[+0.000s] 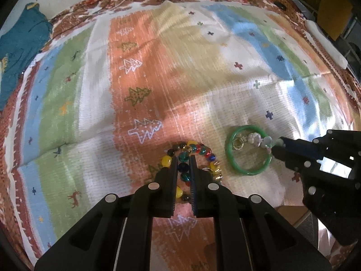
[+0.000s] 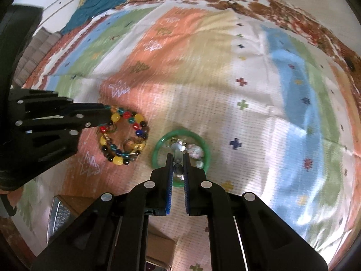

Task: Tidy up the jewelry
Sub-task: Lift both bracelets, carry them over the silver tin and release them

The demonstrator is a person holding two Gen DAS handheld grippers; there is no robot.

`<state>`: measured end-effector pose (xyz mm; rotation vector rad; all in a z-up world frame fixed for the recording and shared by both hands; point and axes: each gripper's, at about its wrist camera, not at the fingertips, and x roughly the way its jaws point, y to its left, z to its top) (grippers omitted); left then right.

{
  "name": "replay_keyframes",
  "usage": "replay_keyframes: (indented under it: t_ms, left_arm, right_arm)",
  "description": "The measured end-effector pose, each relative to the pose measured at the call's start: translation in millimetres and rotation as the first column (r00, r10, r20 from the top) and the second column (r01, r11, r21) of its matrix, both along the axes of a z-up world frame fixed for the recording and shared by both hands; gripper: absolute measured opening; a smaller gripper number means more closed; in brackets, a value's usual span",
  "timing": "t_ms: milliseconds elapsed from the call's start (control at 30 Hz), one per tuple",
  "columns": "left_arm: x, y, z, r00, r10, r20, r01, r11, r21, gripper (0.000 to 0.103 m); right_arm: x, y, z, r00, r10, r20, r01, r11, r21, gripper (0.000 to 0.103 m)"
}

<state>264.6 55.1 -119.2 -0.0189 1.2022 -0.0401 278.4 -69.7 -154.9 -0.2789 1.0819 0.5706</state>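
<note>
**Left wrist view: both jaws closed on jewelry, sorting barely begun**

Left wrist view first: left gripper [image 1: 183, 167] narrowed to a slim gap, pinching the dark and teal beads of the beaded bracelet [image 1: 191, 155], low over the cloth. Right wrist view: right gripper [image 2: 178, 160] likewise nearly closed, clamped on a small charm piece [image 2: 178, 150] sitting across the near rim of the green bangle [image 2: 180, 158].

Outward from there: bead loops lying left of the bangle, close but apart. Inside the bangle, a pale shell-like charm [image 2: 195, 150] and small gold rings [image 1: 237, 144]; exact number of tiny pieces too blurred to settle.

Count, as far as visible: one green bangle; one multicoloured bead cluster, possibly two bracelets overlapped, cannot tell; one gold clasp or chain bit [image 1: 214, 172] at its right edge; a few small charms.

Surface: patterned blanket [image 1: 158, 79], seemingly a bed rather than a counter. Teal garment [image 1: 20, 43] far left.

Progress, judged: early. Both pieces gripped, nothing visibly stored; no jewelry box or tray clearly identifiable. Everything left to place.
</note>
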Motion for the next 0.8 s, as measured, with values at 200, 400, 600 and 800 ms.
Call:
replay_keyframes:
  t_ms: [200, 400, 600, 800]
  left_arm:
    - [-9, 0, 16, 0.999, 0.004, 0.032, -0.004, 1.0, -0.01, 0.009]
    - [-19, 3, 25, 0.999, 0.025, 0.034, -0.024, 0.999, -0.024, 0.009]
    - [-33, 0, 44, 0.996, 0.037, 0.077, -0.033, 0.998, -0.054, 0.009]
    - [-48, -4, 63, 0.991, 0.056, 0.119, -0.047, 0.996, -0.078, 0.009]
  right_arm:
    - [-1, -9, 15, 0.998, -0.044, 0.038, 0.044, 0.999, 0.026, 0.009]
    - [-5, -19, 27, 0.994, -0.094, 0.064, 0.091, 0.995, 0.041, 0.009]
    - [-16, -24, 39, 0.99, -0.107, 0.09, 0.102, 0.993, 0.06, 0.009]
    - [-34, -26, 52, 0.986, -0.099, 0.135, 0.088, 0.992, 0.087, 0.009]
